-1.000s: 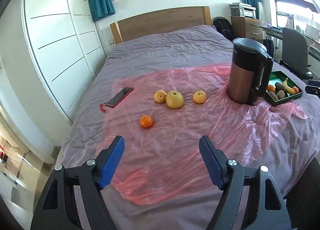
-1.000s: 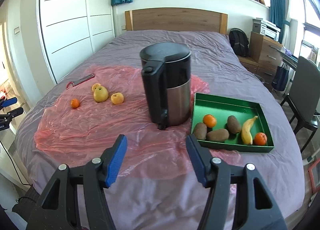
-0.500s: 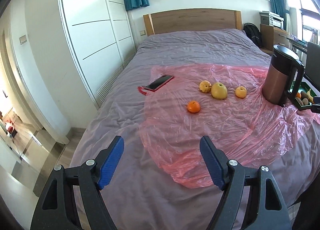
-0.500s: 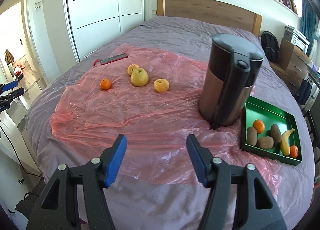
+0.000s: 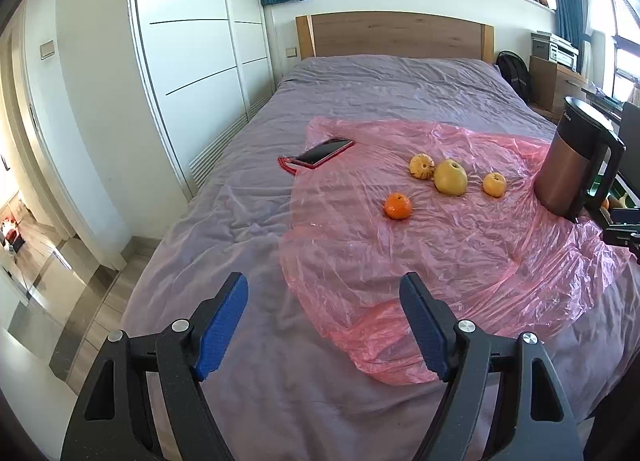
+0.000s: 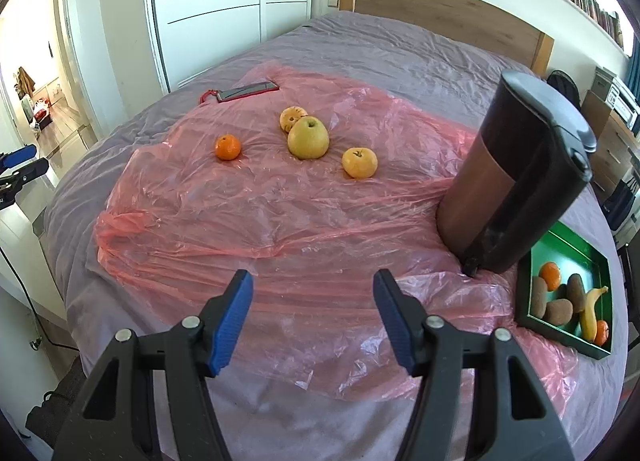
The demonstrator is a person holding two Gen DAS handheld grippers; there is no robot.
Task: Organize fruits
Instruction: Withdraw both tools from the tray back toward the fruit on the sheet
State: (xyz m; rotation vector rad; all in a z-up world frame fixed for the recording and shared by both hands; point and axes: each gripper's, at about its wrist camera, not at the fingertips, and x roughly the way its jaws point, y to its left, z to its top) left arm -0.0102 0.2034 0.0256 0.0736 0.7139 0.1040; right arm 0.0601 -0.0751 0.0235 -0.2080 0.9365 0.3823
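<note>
Green tray (image 6: pixel 600 349) holds two oranges, three kiwis, one banana (image 6: pixel 590 311); both hand-held grippers (image 5: pixel 324 325) (image 6: pixel 312 317) gape empty.

Four loose fruits (image 6: pixel 308 137) beyond wide-open right gripper (image 6: pixel 313 319)

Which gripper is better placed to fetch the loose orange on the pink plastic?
Probably left: the orange lies on the left gripper side, farthest from the green tray beside the right gripper. Both are open, empty.

A grey-sheeted bed (image 6: pixel 400 61) carries a pink plastic sheet (image 6: pixel 280 221) and a green tray (image 6: pixel 568 245).
</note>
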